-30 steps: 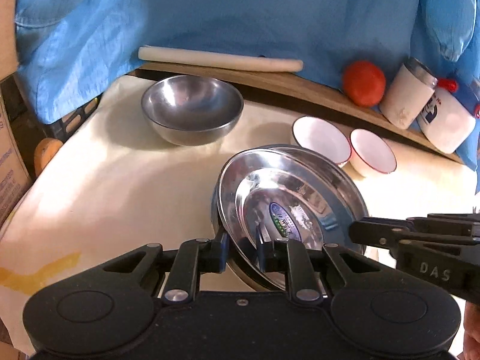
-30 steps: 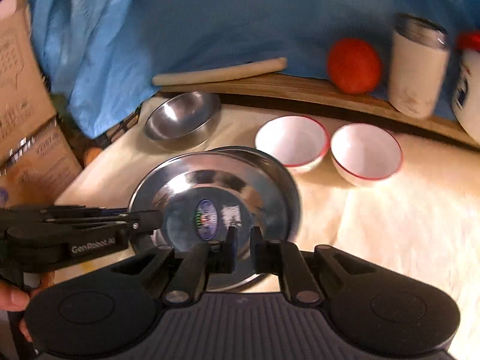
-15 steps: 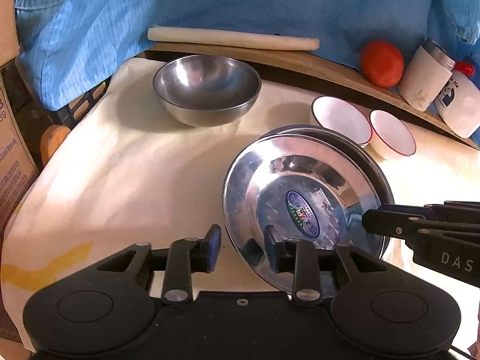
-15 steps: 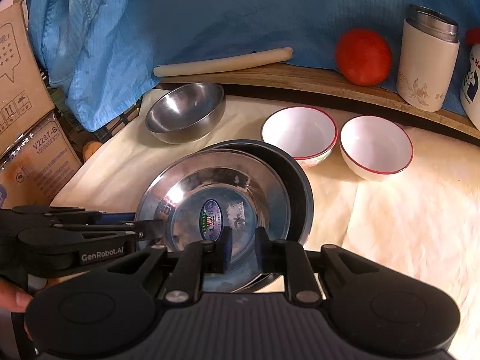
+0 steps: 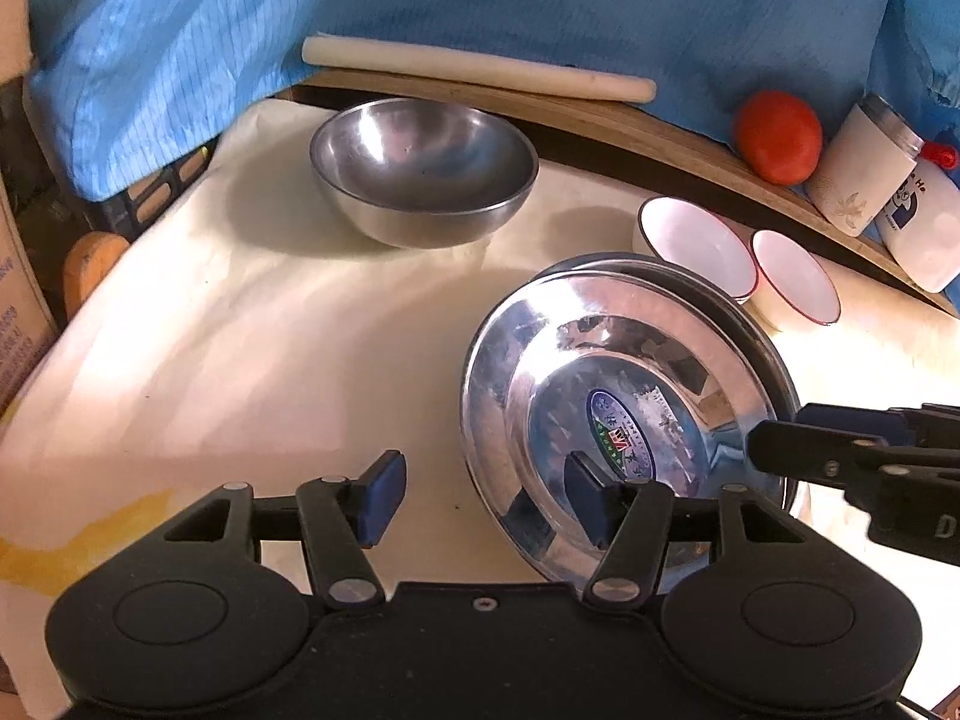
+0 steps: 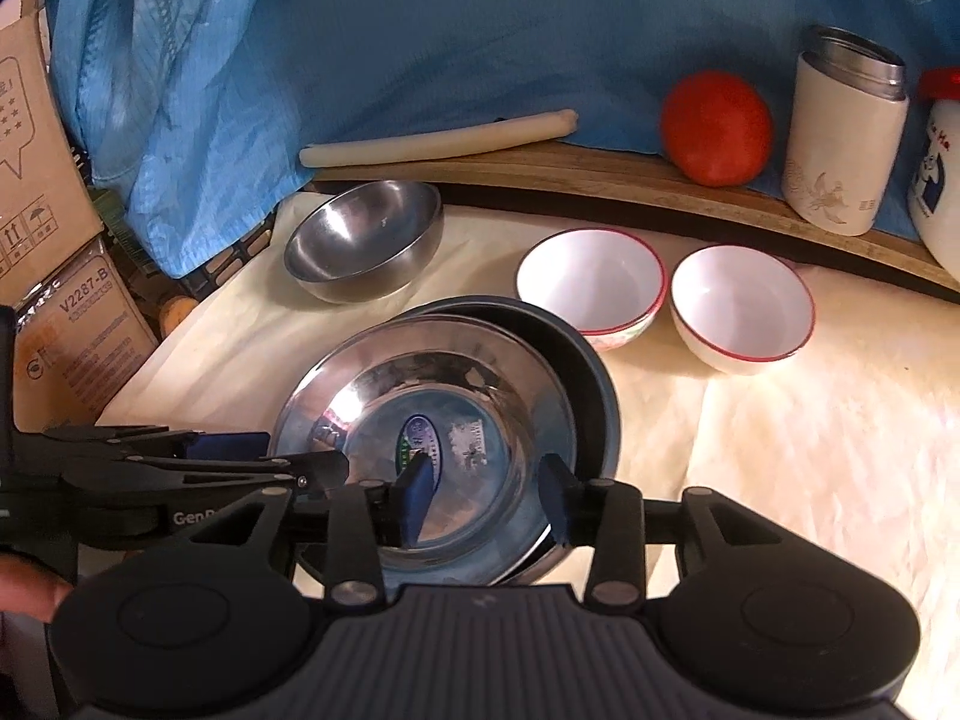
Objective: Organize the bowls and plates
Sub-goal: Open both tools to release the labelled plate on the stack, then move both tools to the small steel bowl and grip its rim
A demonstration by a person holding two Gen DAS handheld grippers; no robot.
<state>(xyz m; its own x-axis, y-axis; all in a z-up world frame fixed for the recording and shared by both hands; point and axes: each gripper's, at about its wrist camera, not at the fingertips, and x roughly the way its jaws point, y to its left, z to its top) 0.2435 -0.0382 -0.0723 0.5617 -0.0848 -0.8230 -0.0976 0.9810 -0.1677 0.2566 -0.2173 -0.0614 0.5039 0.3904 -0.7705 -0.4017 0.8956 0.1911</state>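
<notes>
Far-left cardboard box (image 6: 84, 324): "V2287-B". Left hand-held gripper (image 6: 264, 456): "GenR", rest hidden. Far-right white jar (image 6: 936, 180): "He". Plate sticker (image 6: 423, 447): unreadable.

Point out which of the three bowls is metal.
The steel bowl, far left by the blue cloth; the other two bowls are white with red rims.

The left gripper (image 5: 483, 501) fills the bottom of the left wrist view, its jaws opening, pads apart and pressing on nothing. The right gripper (image 6: 486, 498) sits at the bottom of the right wrist view, jaws likewise opening and free. A person's fingertip (image 6: 30, 591) shows at the lower left edge there.
</notes>
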